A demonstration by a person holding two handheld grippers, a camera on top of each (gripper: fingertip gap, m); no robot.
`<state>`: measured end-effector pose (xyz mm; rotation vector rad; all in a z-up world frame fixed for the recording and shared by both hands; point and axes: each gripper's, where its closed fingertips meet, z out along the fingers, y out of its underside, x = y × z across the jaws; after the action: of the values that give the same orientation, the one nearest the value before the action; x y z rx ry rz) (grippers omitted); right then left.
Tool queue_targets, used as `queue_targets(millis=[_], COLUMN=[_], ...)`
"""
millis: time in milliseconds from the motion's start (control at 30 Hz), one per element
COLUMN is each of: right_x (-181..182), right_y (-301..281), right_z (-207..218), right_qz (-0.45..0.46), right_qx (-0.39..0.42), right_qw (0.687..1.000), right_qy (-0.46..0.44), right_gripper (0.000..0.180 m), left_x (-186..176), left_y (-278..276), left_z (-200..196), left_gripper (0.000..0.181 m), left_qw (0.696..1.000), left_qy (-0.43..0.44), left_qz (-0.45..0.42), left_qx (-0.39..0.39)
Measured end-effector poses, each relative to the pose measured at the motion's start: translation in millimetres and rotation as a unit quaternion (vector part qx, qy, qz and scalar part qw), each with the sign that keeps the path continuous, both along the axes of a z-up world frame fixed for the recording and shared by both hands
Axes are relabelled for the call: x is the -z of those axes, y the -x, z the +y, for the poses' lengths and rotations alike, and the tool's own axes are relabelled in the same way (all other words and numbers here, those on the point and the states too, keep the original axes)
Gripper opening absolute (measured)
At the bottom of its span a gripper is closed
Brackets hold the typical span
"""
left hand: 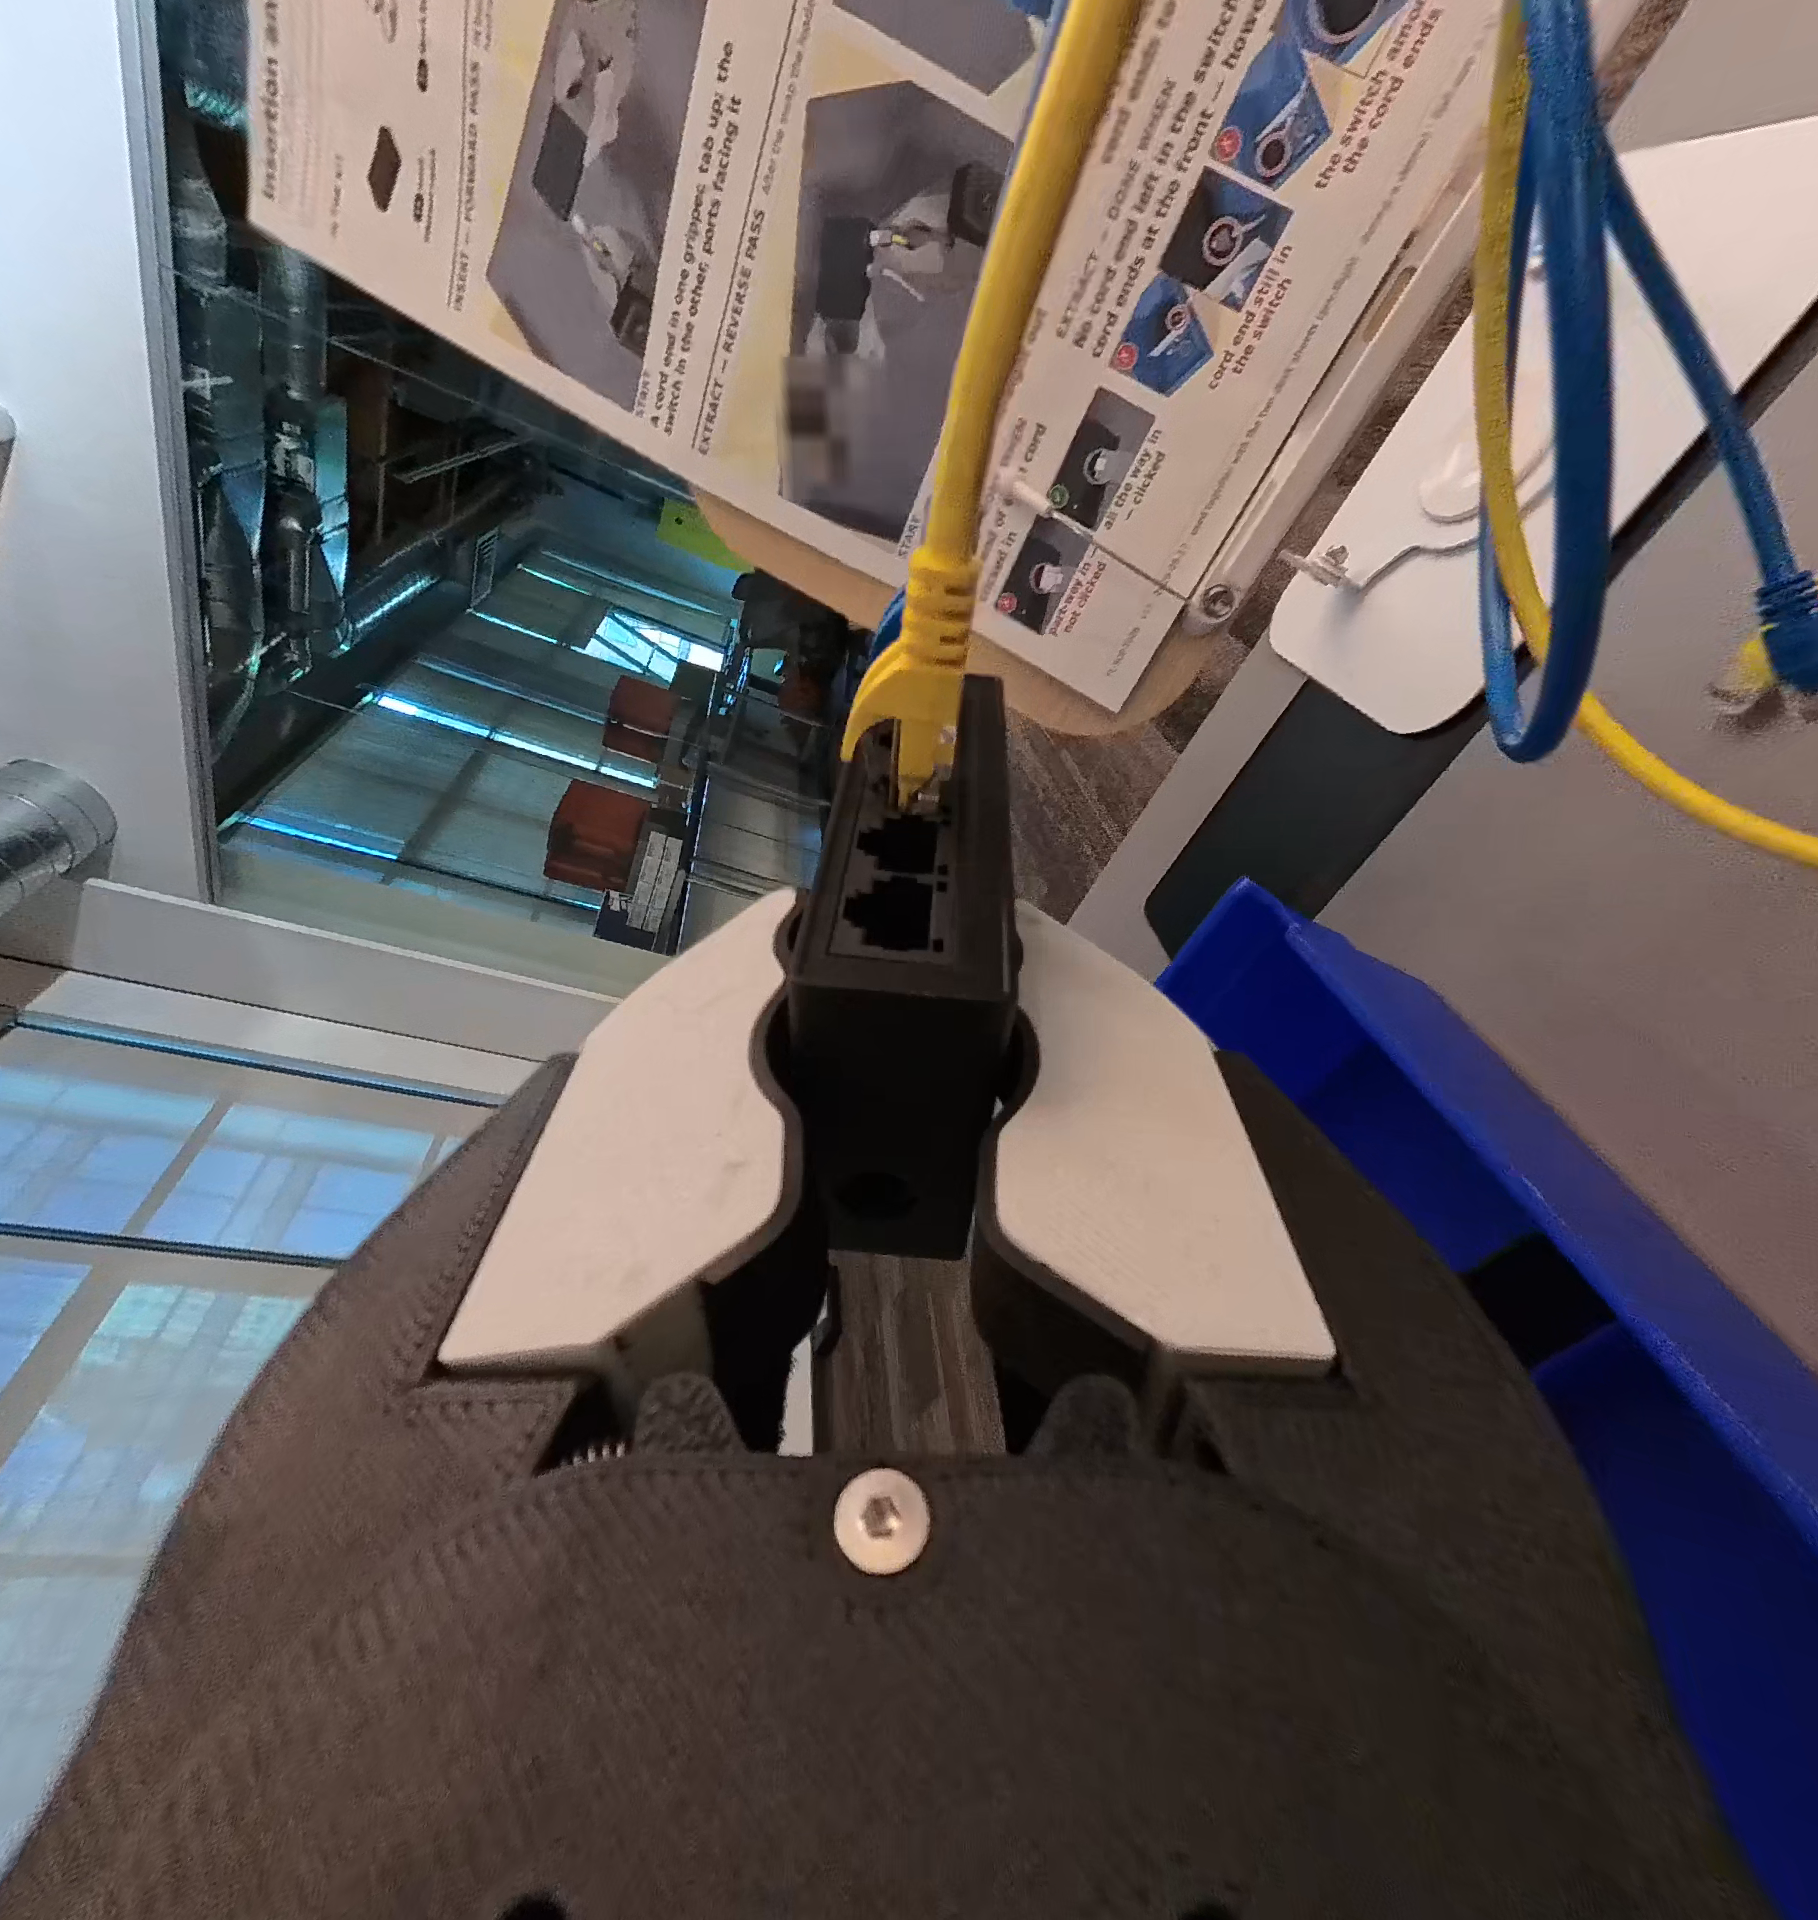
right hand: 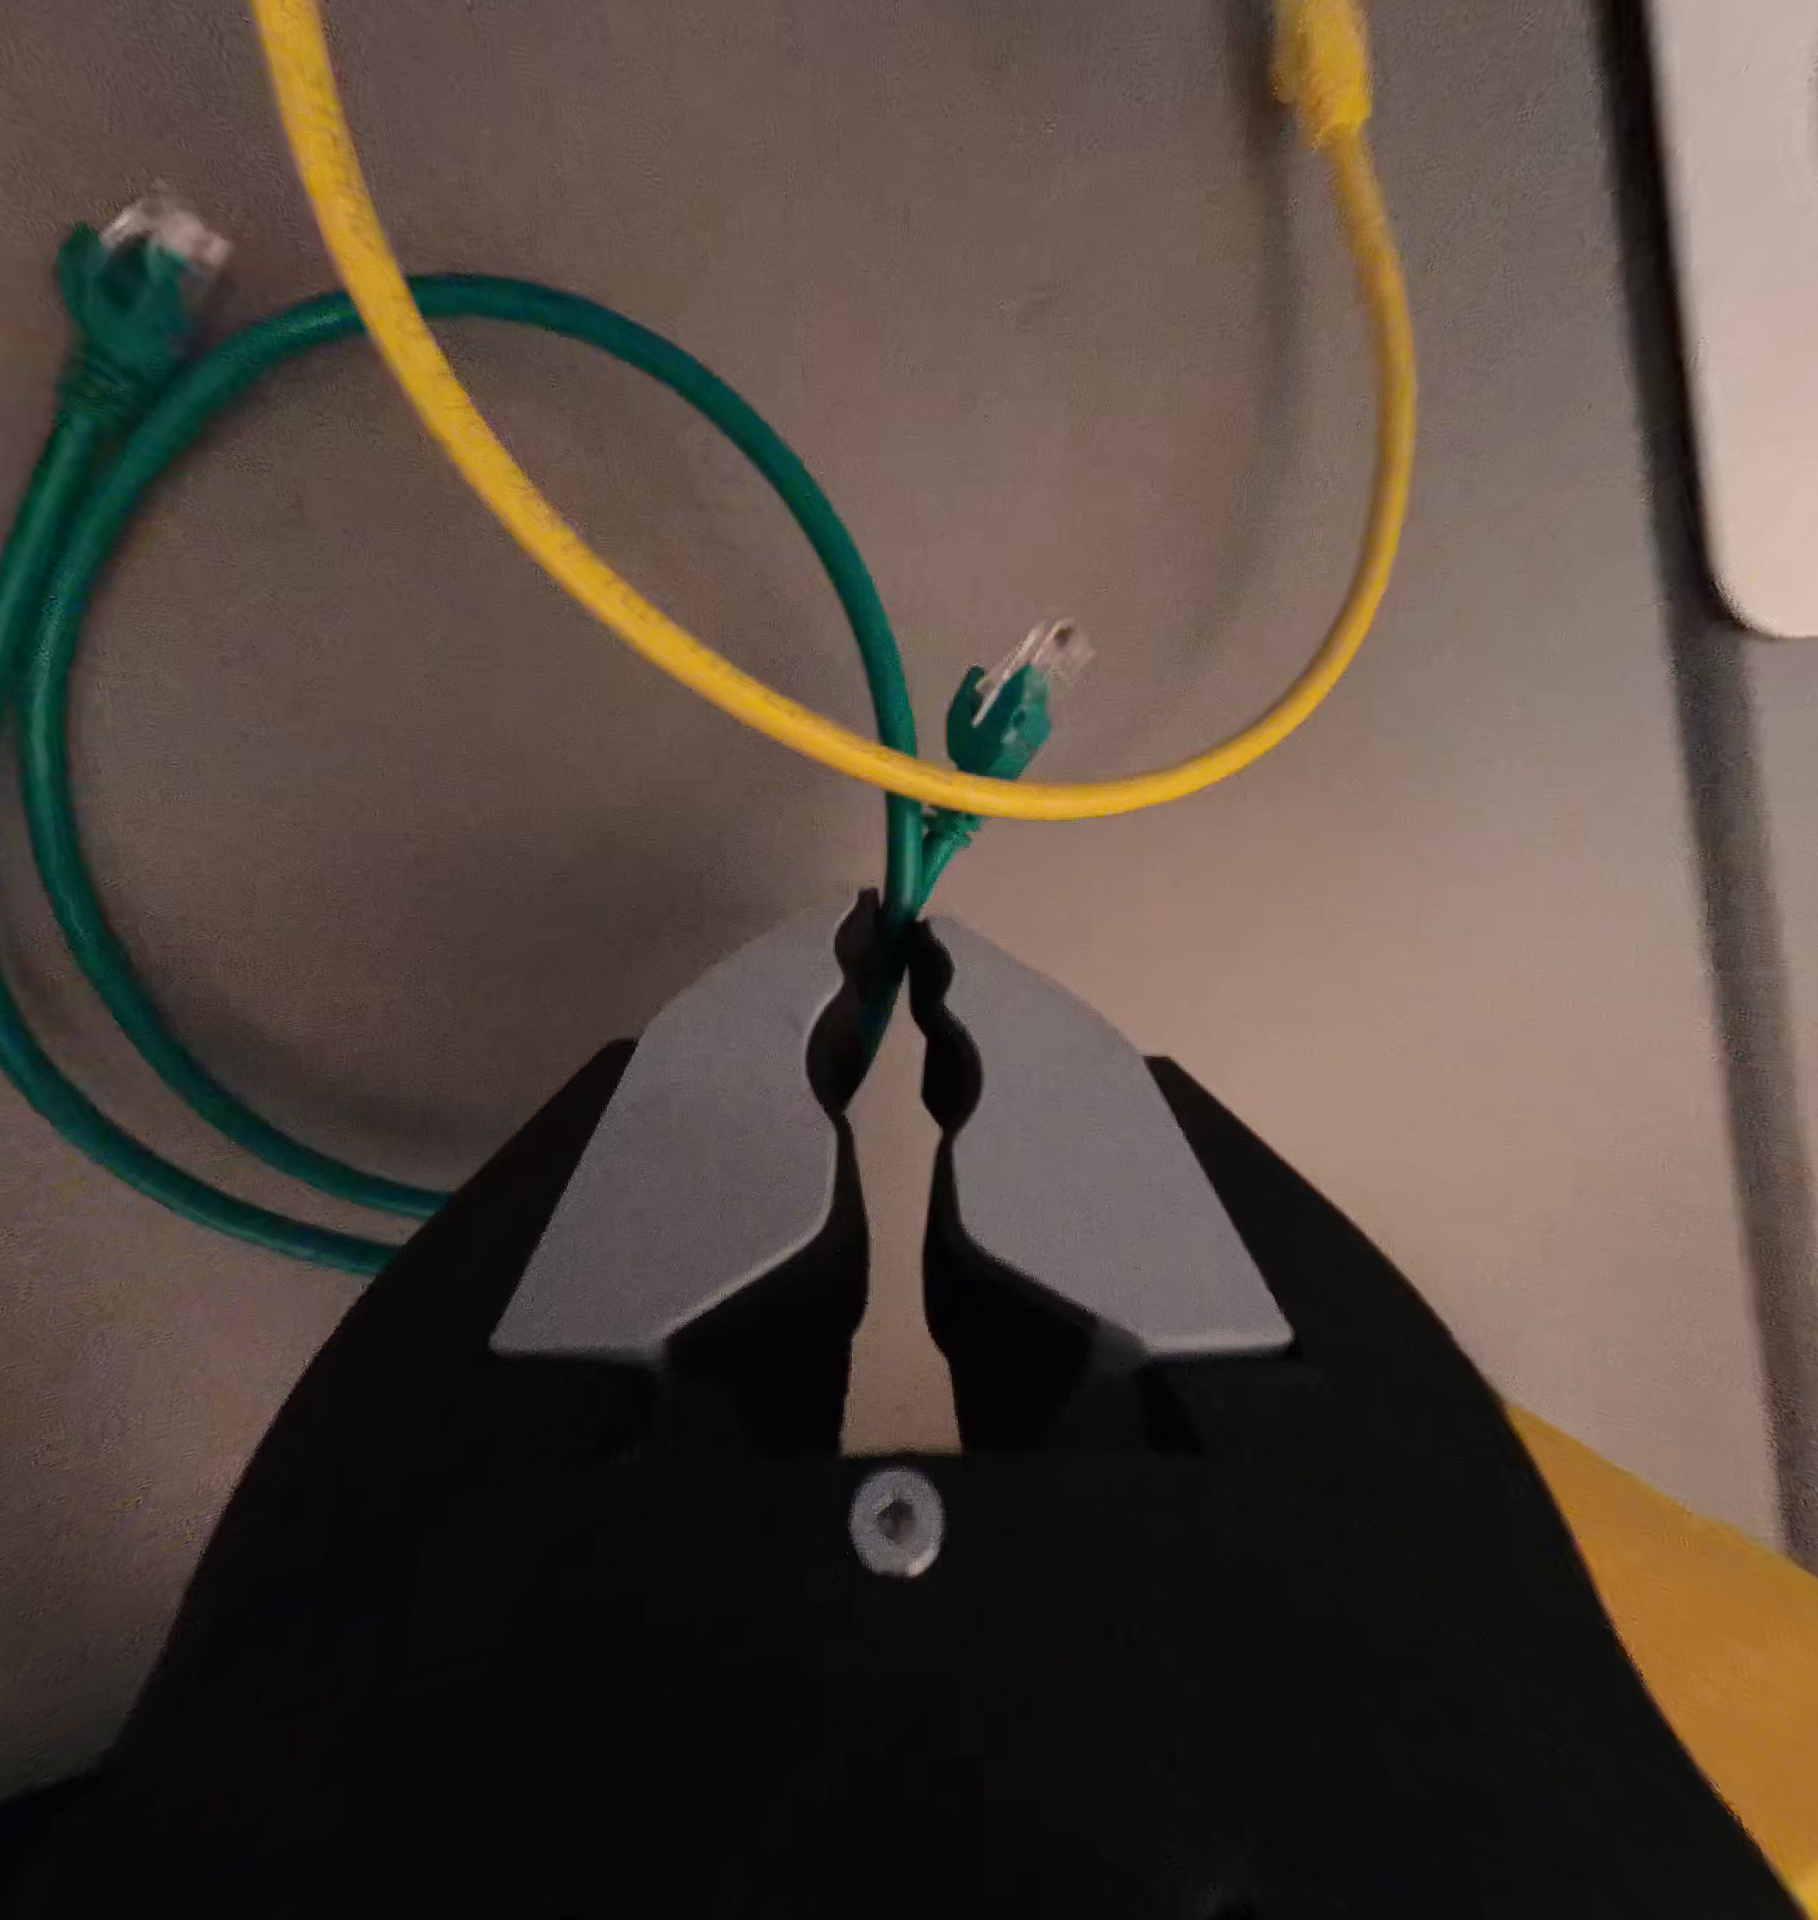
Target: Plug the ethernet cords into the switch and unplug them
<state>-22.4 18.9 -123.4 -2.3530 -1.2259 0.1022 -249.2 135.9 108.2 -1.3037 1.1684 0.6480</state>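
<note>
Here, the left claw [left hand: 900,1049] is clamped on a small black switch [left hand: 900,997], holding it in the air with its row of ports facing the camera. A yellow cord [left hand: 998,343] has its plug seated in the farthest port, and at least two nearer ports show empty. A blue cord [left hand: 1663,343] hangs near the upper right of that view with its plug dangling free, above a grey tabletop [left hand: 1663,1039] and beside a blue bin [left hand: 1507,1195]. A printed instruction sheet [left hand: 593,208] fills the background.

The right claw [right hand: 900,935] is closed on a green cord [right hand: 676,353], pinching it just behind one plug [right hand: 1009,707]. That plug sticks out past the fingertips, pointing forward and slightly right, clear end foremost. The yellow cord's loop crosses in front of it, touching or nearly so. The green cord's other plug lies on the tabletop toward its far left.

Likely next, the green plug's long axis must line up with an empty port held by the other hand, clear of the yellow loop
</note>
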Motion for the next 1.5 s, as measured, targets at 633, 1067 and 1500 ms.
queue_targets(millis=[633,1067,1500], right_x=[-185,-212,-55], right_y=[-193,-278,-303], right_z=[-132,-150,-117], right_qz=[-0.158,-0.112,-0.103], right_qx=[0.234,0.278,0.25], right_qw=[0.932,0.876,0.955], right_qy=[-0.226,-0.378,-0.123], right_gripper=[0.008,0.007,0.011], left_x=[-50,-42,-45], left_y=[68,65,16], left_z=[-4,0,-24], left_gripper=[0.029,0.029,0.029], left_qw=[0.981,0.987,0.993], left_qy=[0.006,0.001,-0.029], left_qz=[-0.189,-0.147,-0.113], left_qx=[-0.043,-0.066,0.011])
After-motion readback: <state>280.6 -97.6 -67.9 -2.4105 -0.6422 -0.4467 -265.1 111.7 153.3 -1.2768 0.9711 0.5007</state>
